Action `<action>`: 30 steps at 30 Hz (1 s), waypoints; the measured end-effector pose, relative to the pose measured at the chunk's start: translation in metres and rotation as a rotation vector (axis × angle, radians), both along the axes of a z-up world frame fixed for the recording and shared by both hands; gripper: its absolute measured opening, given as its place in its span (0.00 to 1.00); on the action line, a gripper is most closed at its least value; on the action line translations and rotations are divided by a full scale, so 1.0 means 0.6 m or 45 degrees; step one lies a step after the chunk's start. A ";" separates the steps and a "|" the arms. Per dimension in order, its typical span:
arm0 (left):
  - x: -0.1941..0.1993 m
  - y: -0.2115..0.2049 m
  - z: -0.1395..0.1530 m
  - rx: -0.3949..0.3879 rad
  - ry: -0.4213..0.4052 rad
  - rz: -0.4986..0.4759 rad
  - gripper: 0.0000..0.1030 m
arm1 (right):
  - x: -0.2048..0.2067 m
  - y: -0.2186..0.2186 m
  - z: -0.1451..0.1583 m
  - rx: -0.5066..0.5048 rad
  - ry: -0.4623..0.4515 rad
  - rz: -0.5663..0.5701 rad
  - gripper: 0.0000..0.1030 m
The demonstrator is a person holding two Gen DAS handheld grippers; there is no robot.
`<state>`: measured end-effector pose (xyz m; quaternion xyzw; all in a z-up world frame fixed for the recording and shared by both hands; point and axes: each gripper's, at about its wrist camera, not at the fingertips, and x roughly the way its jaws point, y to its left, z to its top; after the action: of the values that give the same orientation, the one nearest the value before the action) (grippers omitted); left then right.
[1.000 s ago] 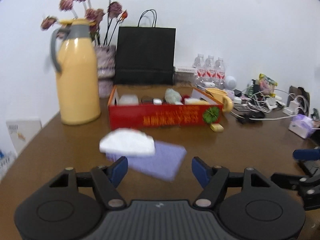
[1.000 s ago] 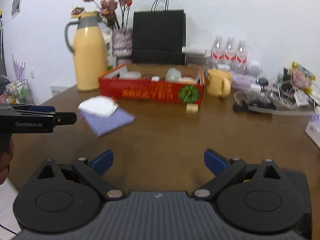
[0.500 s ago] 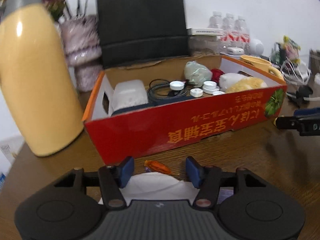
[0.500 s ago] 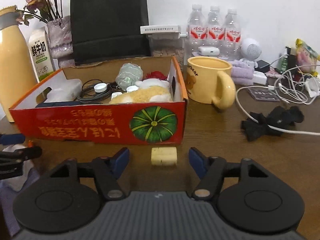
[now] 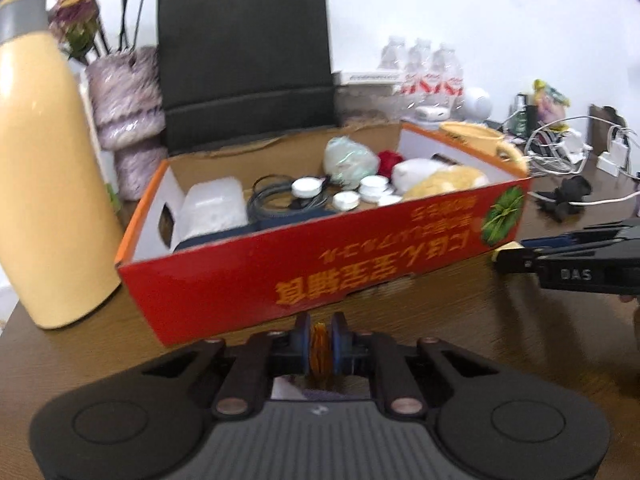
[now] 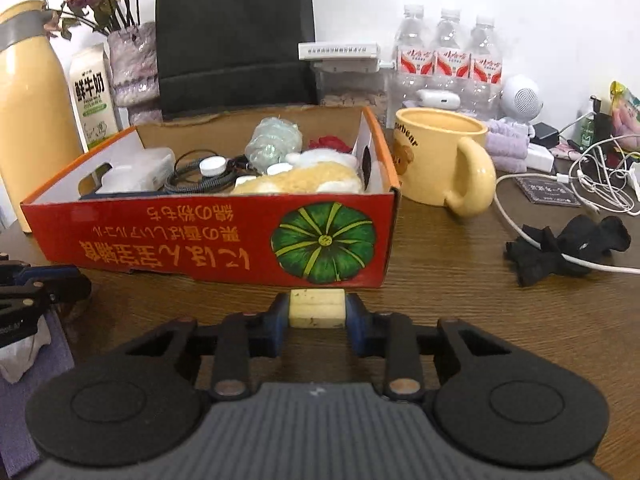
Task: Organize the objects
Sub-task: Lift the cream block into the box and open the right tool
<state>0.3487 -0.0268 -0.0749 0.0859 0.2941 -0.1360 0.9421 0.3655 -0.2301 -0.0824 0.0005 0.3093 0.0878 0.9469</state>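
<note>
A red cardboard box (image 5: pixel 312 264) (image 6: pixel 168 240) holding several small items stands on the brown table. My left gripper (image 5: pixel 320 344) is shut on a small orange wrapped candy (image 5: pixel 319 350) just in front of the box's left part. My right gripper (image 6: pixel 317 312) is shut on a pale yellow block (image 6: pixel 317 308) in front of the box's right corner, below its green pumpkin picture. The right gripper also shows in the left wrist view (image 5: pixel 568 264). A white tissue (image 6: pixel 20 350) on a purple cloth (image 6: pixel 36 364) lies under the left gripper.
A yellow thermos (image 5: pixel 44 176), a flower vase (image 5: pixel 128 120) and a black paper bag (image 5: pixel 244 64) stand behind the box. A yellow mug (image 6: pixel 444 164), water bottles (image 6: pixel 448 52), cables (image 6: pixel 600 176) and a black cloth (image 6: pixel 568 248) are to the right.
Both grippers came forward to the box front and closed: the left onto the orange candy, the right onto the yellow block. Both were open half a second ago.
</note>
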 end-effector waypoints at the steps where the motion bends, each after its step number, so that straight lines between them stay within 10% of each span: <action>1: -0.006 -0.001 0.006 -0.005 -0.008 0.003 0.09 | -0.004 -0.002 0.002 0.008 -0.004 -0.004 0.30; 10: -0.167 -0.024 0.076 -0.244 -0.058 -0.106 0.09 | -0.200 -0.015 0.046 0.280 -0.016 0.109 0.30; 17: -0.293 -0.028 0.057 -0.290 0.029 -0.091 0.09 | -0.343 0.000 0.054 0.096 0.016 0.231 0.30; 30: -0.306 -0.001 0.091 -0.301 -0.052 -0.082 0.09 | -0.348 0.002 0.077 0.113 -0.044 0.220 0.30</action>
<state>0.1649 -0.0272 -0.0200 -0.0136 0.2540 -0.1979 0.9466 0.1567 -0.2290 -0.0365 0.0142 0.2875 0.1826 0.9401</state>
